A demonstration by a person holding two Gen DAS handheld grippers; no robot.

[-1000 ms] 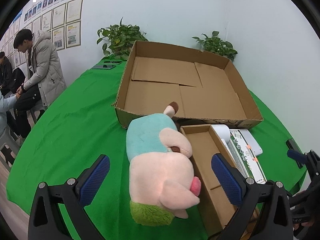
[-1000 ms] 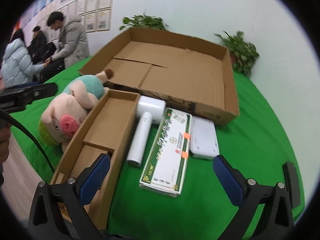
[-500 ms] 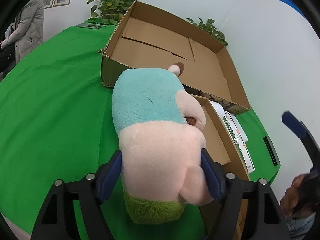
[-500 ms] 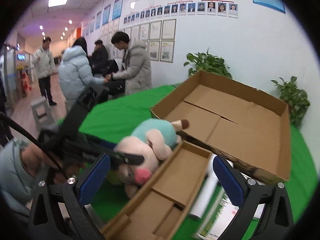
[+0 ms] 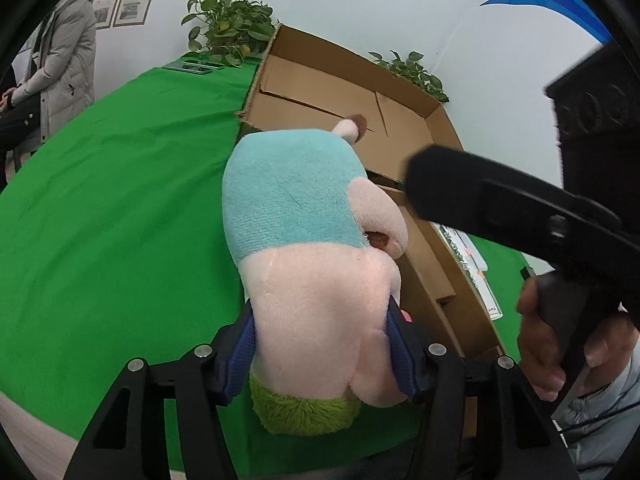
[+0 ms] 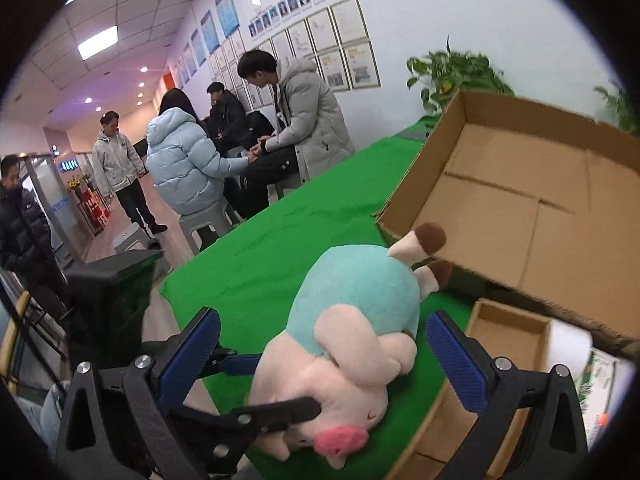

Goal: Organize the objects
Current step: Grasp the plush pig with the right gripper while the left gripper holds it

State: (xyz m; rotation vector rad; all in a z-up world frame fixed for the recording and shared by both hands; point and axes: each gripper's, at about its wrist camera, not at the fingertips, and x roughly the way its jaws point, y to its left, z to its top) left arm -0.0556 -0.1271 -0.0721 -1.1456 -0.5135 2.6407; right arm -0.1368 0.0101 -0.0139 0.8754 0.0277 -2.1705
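Nearest, L gripper (image 5: 320, 344): jaws closing on head of plush pig (image 5: 308, 240), blue pads (image 5: 244, 348) pressed into both sides, toy lying on green cloth (image 5: 120, 200) just beside small divided box (image 5: 436, 280). R gripper (image 6: 324, 344): jaws wide, nothing held, pig's body betw. them but pads clear of it. Further back, big cardboard tray (image 6: 520, 208) empty, white cylinder (image 6: 568, 336) & green-white carton (image 6: 600, 376) on cloth by small box; judged early stage: nothing sorted yet, pig just gripped, lift & placing of every item left.
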